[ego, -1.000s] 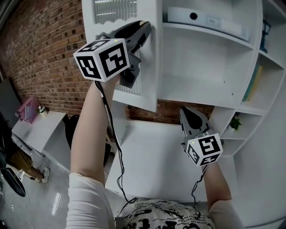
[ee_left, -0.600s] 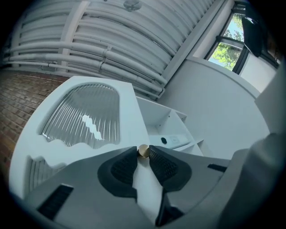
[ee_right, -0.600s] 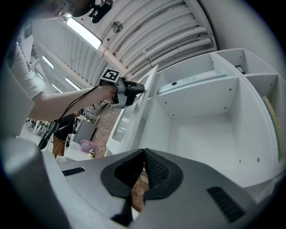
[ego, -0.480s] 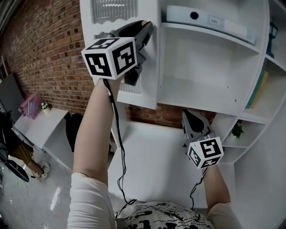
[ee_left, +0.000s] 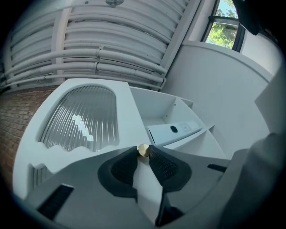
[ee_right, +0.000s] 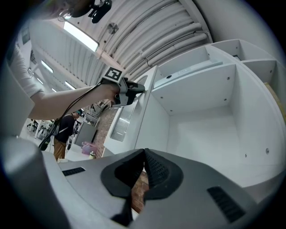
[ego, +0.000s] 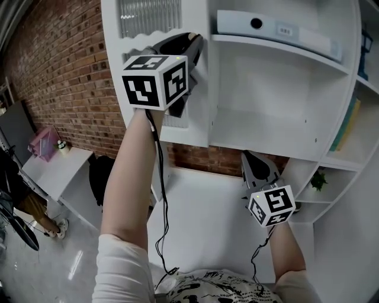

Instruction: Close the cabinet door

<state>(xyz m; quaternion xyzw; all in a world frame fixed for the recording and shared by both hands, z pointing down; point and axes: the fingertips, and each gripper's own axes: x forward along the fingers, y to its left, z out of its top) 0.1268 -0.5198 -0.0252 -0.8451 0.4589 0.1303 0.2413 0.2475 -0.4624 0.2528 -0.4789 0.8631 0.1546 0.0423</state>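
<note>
Two grippers are at work on one white cabinet [ego: 278,127] with one door [ego: 198,112], and that door carries one ribbed glass pane [ego: 148,15] and one small brass knob [ee_left: 143,150]. The left gripper [ego: 192,38] is raised to the door, its jaws drawn in to a narrow gap and pinched on the knob, which sits right between the pad tips. The right gripper [ego: 250,156] hangs lower, under the cabinet's bottom edge, its jaws closed tip to tip with nothing between them. The door stands open, swung out from the cabinet front, with its free edge just left of the open compartments. Inside, the upper shelf holds one pale binder [ego: 278,28] lying flat; the compartment below it shows only white walls. The curved side shelves to the right hold a few upright books [ego: 343,127] and one small plant [ego: 320,179]. A white table [ego: 201,219] lies below the cabinet, and a brick wall [ego: 65,77] runs behind the door on the left. The right gripper is well apart from the door and from the shelves' front edges.
</note>
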